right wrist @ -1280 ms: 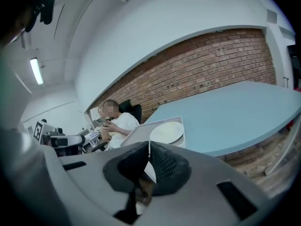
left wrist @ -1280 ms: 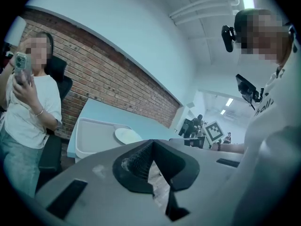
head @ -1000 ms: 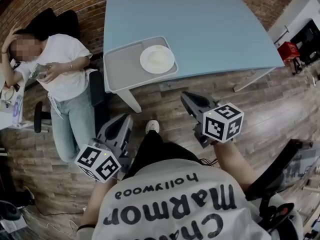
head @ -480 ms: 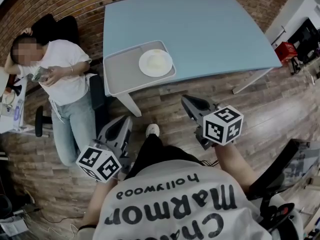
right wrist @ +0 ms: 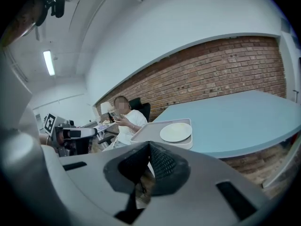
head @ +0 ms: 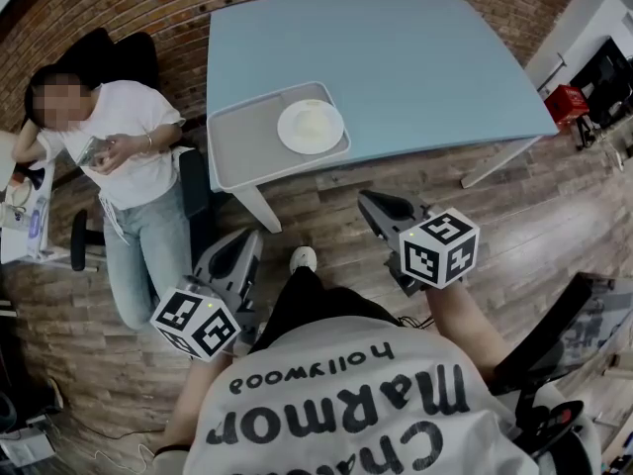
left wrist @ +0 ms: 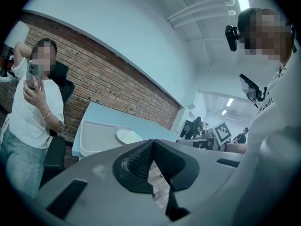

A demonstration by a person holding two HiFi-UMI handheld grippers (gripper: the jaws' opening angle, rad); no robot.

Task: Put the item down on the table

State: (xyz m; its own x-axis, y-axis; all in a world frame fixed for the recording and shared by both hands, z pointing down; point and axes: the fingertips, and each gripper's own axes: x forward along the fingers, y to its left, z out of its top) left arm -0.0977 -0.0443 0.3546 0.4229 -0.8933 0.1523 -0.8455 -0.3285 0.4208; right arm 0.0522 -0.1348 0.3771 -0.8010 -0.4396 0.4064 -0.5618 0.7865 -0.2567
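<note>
A light blue table (head: 396, 57) stands ahead of me, with a grey tray (head: 242, 146) on its near left corner. A white plate (head: 311, 127) lies in the tray's right half. My left gripper (head: 240, 243) hangs low over the wooden floor, short of the table, jaws shut with nothing between them. My right gripper (head: 376, 204) is also shut and empty, below the table's front edge. In the left gripper view the gripper (left wrist: 151, 145) points toward the tray (left wrist: 96, 138) and plate (left wrist: 128, 136). The right gripper (right wrist: 149, 146) faces the plate (right wrist: 176, 132) and table (right wrist: 244, 117).
A person in a white shirt (head: 129, 156) sits left of the table holding a phone, on a dark chair (head: 188, 181). A red box (head: 572, 99) stands at the far right. A dark chair frame (head: 554, 344) is at my right.
Both grippers stay almost still. The seated person has lowered the raised arm from the head. The view shifted slightly.
</note>
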